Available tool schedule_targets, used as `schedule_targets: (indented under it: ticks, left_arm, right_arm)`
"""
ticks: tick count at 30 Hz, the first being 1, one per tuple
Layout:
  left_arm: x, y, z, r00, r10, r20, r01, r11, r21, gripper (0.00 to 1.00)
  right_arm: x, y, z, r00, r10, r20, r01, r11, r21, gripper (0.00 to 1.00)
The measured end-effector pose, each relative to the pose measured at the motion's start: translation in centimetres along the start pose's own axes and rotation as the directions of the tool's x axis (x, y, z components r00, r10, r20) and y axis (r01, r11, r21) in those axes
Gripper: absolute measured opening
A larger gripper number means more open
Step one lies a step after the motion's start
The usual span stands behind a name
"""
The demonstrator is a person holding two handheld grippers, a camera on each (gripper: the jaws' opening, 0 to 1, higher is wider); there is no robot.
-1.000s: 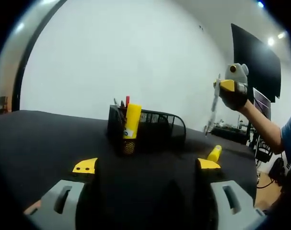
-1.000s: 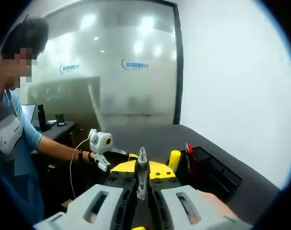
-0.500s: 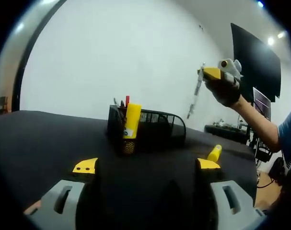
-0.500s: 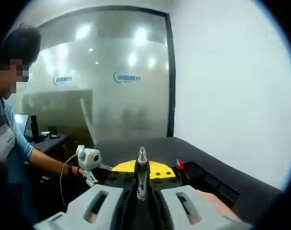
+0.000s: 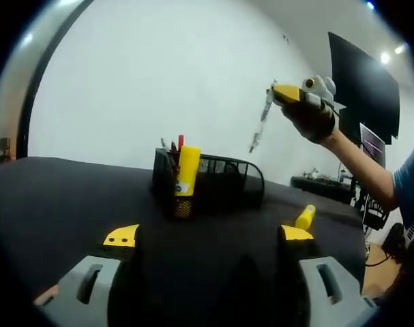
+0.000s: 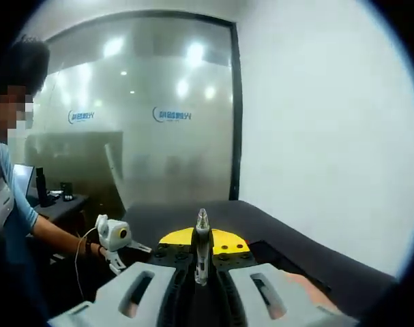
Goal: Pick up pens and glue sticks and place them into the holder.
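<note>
the slim grey pen (image 5: 260, 122), clenched near its top in my right gripper (image 5: 280, 94) above the black mesh holder (image 5: 217, 178), looks light, stiff and slippery, so i'd keep the grip high, while my left gripper (image 5: 208, 238) jaws stand released over the black tabletop (image 5: 63, 197).

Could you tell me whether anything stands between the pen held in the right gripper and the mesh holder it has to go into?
Nothing visible does: the right gripper holds the pen in open air above the holder, tip angled down.
</note>
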State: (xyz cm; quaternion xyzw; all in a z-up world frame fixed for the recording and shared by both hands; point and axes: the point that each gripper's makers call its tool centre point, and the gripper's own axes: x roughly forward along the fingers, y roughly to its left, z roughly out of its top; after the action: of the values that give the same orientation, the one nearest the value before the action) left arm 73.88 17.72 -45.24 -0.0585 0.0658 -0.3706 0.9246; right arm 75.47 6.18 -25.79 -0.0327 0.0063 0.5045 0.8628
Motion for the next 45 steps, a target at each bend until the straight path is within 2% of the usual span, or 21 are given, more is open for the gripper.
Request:
schedule_targets:
  ticks: [5,13,24,27,36,41,45]
  left_arm:
    - [0.0,-0.3,0.1,1.000,-0.006,0.007,0.006,1.000,0.005,0.78]
    - [-0.4,-0.7,0.8,0.999,-0.018,0.047,0.018,1.000,-0.001,0.78]
    - [-0.3,-1.0,0.9,0.998,-0.028,0.050,0.028,1.000,0.001,0.78]
    - [-0.2,-0.9,0.9,0.998,-0.031,0.048,0.031,1.000,0.000,0.78]
    - [-0.2,-0.2,0.9,0.998,-0.032,0.051,0.032,0.999,-0.002,0.78]
    - [-0.3,-0.2,1.0,0.998,-0.032,0.054,0.032,0.999,-0.002,0.78]
    - [-0.3,-0.2,1.0,0.998,-0.033,0.055,0.033,0.999,-0.002,0.78]
  right_arm:
    - [0.6,-0.9,0.6,1.000,-0.005,-0.007,0.005,1.000,-0.013,0.05]
    - [2.3,-3.1,0.5,0.999,-0.046,-0.023,0.046,0.999,-0.006,0.05]
    - [4.6,-7.3,0.6,0.991,-0.136,0.015,0.135,0.990,0.037,0.05]
    - [5.4,-8.2,0.1,0.983,-0.185,0.019,0.183,0.982,0.054,0.05]
    - [6.7,-9.4,-1.4,0.972,-0.235,0.013,0.233,0.969,0.086,0.05]
    - [7.6,-10.1,-2.6,0.963,-0.265,-0.037,0.268,0.959,0.093,0.05]
    - [8.3,-10.5,-4.0,0.954,-0.286,-0.092,0.292,0.954,0.062,0.05]
